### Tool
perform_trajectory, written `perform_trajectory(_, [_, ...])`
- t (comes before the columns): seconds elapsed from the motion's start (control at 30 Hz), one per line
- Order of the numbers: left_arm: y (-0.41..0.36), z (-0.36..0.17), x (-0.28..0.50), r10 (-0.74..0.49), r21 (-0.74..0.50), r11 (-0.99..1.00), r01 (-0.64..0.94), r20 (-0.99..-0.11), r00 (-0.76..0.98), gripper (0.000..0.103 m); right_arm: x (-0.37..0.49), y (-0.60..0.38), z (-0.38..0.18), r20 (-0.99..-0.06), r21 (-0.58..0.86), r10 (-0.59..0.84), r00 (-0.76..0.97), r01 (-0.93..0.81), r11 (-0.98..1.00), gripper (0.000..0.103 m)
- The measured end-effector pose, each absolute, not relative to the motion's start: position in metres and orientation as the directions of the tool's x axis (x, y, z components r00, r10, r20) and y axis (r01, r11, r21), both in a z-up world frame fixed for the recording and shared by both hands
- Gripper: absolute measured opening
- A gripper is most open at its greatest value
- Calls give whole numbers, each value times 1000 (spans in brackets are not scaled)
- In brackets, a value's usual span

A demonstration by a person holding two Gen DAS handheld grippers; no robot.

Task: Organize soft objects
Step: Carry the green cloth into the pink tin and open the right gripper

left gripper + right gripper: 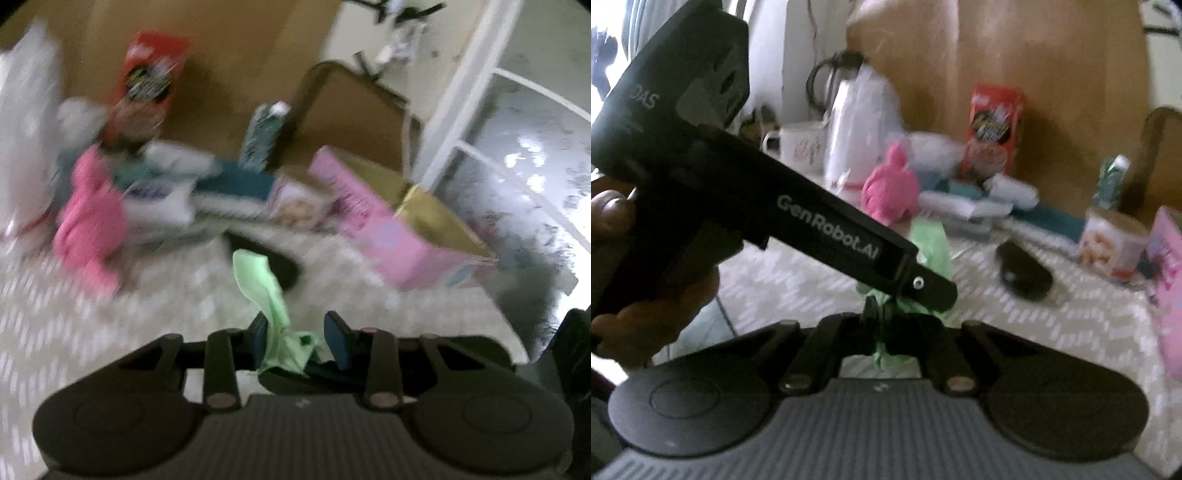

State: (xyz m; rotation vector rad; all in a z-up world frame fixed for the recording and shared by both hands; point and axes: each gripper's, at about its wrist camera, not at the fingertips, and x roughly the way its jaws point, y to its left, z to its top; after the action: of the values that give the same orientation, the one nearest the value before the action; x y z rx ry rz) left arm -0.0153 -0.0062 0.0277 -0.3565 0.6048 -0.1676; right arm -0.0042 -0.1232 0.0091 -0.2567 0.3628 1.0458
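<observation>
Both grippers (301, 338) (899, 332) on green cloth (264, 284)

Backs onto a plain brown wall (240, 55), blurred by motion. Carries a white cloth with a pale zigzag weave (55, 314) across the table top. Has a chair (351, 107) with a brown back and darker rounded frame pushed up at the far edge. Opens to the right past a white painted frame (476, 74) onto a glossy, grey-speckled floor (535, 122). Catches daylight there in bright white patches (524, 158). Glares white at the upper left in the right wrist view.
</observation>
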Motion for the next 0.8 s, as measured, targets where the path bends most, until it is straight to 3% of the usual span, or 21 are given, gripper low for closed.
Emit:
perform_trajectory(0.23, [-64, 79, 35, -363, -293, 923, 250, -443, 820, 32, 10, -170, 35, -208, -72, 725, 657, -749, 658, 6])
perform_trajectory(0.37, [-113, 93, 77, -412, -230, 911, 343, -442, 797, 32, 33, -204, 44, -149, -62, 631, 761, -644, 762, 6])
perform_trajectory(0.5, [-159, 94, 115, -442, -200, 897, 395, -461, 770, 32, 64, -239, 44, -150, -27, 520, 841, -530, 848, 7])
perform_trajectory(0.57, [-179, 91, 134, -432, -176, 900, 398, -475, 766, 40, 84, -254, 41, -161, -17, 452, 877, -460, 888, 7])
perform_trajectory(0.67, [-200, 81, 159, -386, -154, 920, 360, -511, 768, 58, 110, -274, 33, -175, -24, 330, 928, -339, 940, 7])
perform_trajectory(0.77, [-201, 69, 168, -357, -176, 933, 313, -542, 761, 62, 146, -291, 26, -226, -60, 176, 958, -194, 979, 16])
perform_trajectory(0.8, [-198, 65, 166, -362, -191, 932, 308, -536, 763, 63, 153, -299, 22, -248, -54, 143, 958, -161, 985, 32])
